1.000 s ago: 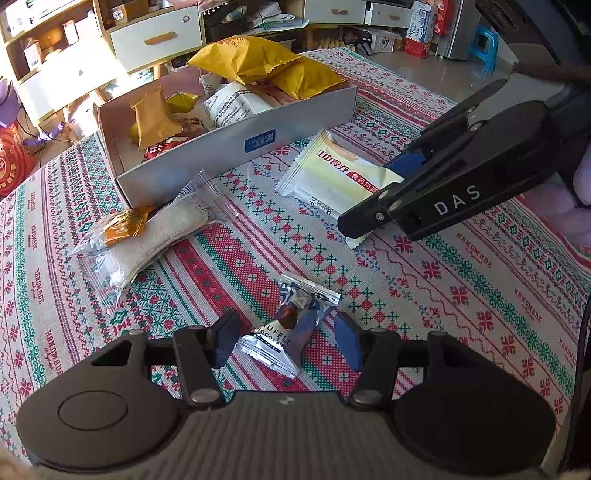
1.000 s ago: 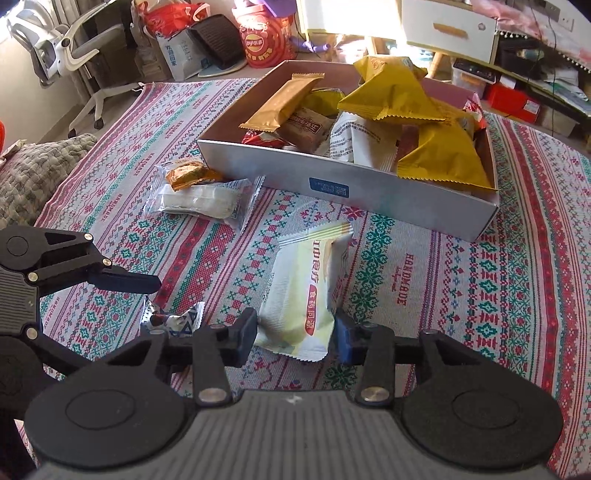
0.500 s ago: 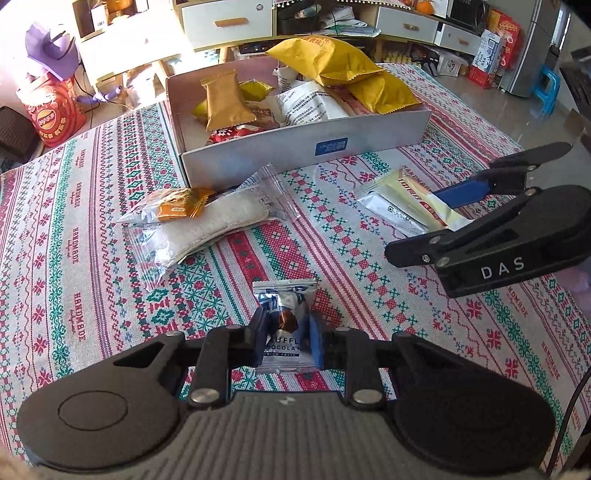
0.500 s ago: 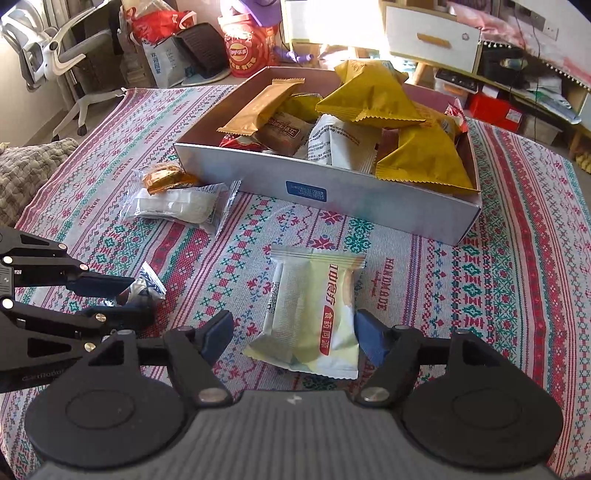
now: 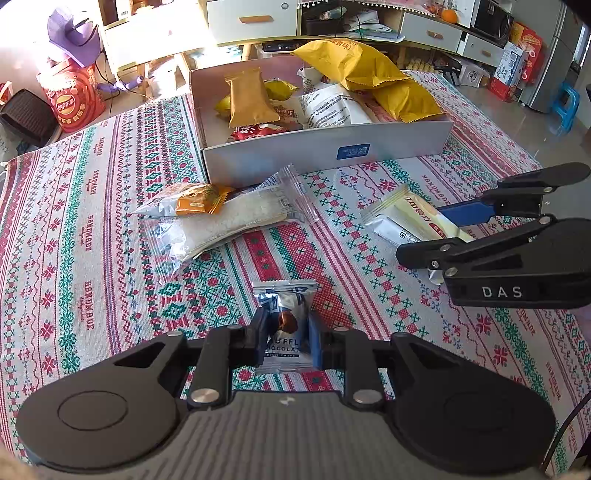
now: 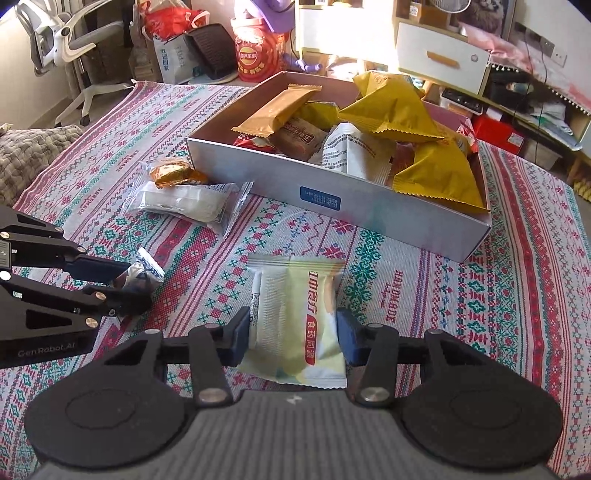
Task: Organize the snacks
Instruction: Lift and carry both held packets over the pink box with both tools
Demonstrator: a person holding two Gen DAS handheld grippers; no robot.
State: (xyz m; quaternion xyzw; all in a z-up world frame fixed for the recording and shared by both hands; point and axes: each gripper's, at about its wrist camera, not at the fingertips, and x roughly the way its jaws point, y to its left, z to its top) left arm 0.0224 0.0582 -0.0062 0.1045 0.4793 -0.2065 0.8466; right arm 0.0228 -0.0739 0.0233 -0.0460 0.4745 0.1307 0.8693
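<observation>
My left gripper (image 5: 286, 338) is shut on a small blue-and-silver chocolate packet (image 5: 285, 317) just above the patterned cloth; it also shows in the right wrist view (image 6: 142, 271). My right gripper (image 6: 291, 334) has its jaws against both sides of a pale green-and-white snack packet (image 6: 295, 314), which also shows in the left wrist view (image 5: 410, 218). Behind them stands the open white box (image 5: 295, 155) holding several snacks, among them yellow bags (image 5: 343, 61) and a tan packet (image 5: 247, 98).
A clear bag with a white snack (image 5: 229, 221) and a small orange packet (image 5: 195, 199) lie on the cloth left of the box front. Drawers (image 5: 255, 16), a red bag (image 5: 74, 98) and an office chair (image 6: 70, 37) stand beyond the table.
My left gripper closed on the chocolate packet and lifted it slightly. My right gripper opened around the green packet, then closed in on its sides. Both views swung to face the box.
</observation>
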